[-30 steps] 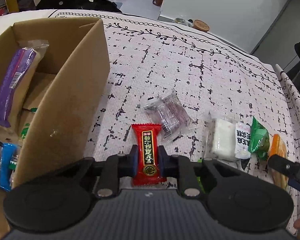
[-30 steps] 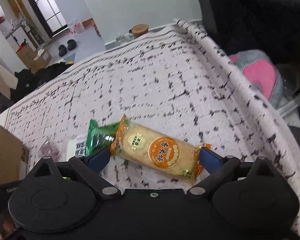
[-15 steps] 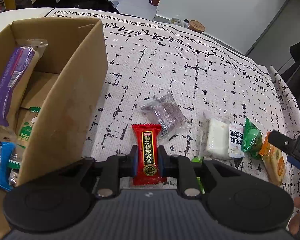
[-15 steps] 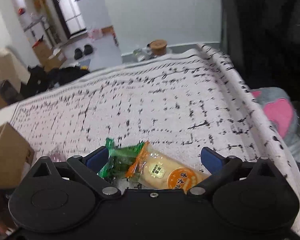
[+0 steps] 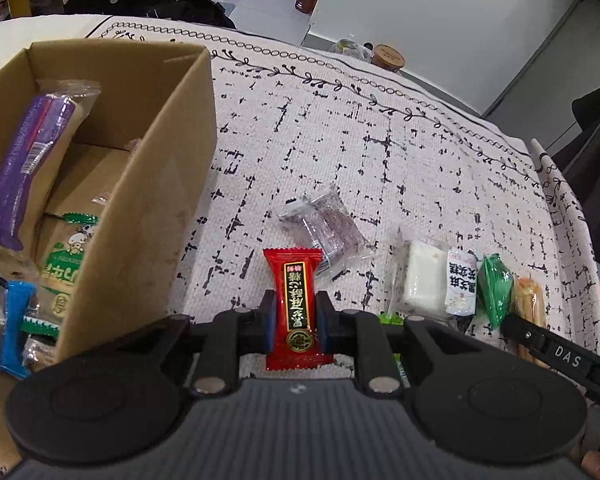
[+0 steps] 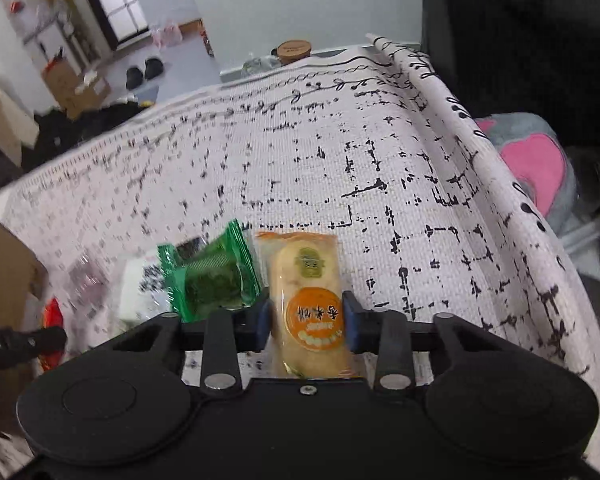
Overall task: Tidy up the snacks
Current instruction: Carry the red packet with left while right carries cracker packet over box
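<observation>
My left gripper is shut on a red candy packet, held just above the patterned cloth beside the cardboard box. My right gripper is closing its jaws, and both blue pads press the sides of an orange rice-cracker packet lying lengthwise between them. A green packet touches that gripper's left finger. On the cloth between the two grippers lie a white packet and a clear purple-tinted packet. The box holds a purple packet, a green-and-white one and a blue one.
The cloth-covered table drops off at its rolled right edge, with a grey and pink plush beyond it. A cork-lidded jar stands past the far edge. Boxes, shoes and dark clothes lie on the floor behind.
The right gripper's wide jaws have come together onto the orange packet, which now lies lengthwise between them instead of across. The left gripper still holds the red packet in place.
</observation>
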{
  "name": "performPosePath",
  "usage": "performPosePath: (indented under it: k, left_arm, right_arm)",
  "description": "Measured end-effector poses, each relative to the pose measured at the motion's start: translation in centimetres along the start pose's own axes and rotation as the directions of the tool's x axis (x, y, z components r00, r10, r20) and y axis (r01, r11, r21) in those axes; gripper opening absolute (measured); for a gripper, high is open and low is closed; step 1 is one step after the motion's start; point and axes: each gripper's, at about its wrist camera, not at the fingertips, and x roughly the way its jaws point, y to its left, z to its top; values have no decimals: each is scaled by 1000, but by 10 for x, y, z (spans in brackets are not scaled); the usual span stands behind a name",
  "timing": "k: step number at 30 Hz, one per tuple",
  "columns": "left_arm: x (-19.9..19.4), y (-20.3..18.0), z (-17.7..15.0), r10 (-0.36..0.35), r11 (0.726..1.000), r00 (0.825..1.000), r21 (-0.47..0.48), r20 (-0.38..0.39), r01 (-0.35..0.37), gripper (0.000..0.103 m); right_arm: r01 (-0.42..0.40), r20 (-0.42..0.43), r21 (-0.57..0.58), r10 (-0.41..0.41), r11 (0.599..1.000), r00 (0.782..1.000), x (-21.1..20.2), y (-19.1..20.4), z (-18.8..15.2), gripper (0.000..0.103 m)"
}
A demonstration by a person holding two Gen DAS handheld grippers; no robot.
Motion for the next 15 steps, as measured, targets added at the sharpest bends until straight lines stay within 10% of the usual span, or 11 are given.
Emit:
performPosePath:
  k: [15]
  left_arm:
    - [-64, 0, 13, -131, 991, 987, 48, 93, 127, 19]
  right_arm:
    - [-53, 120, -10, 54, 999, 991, -54, 43, 14, 33]
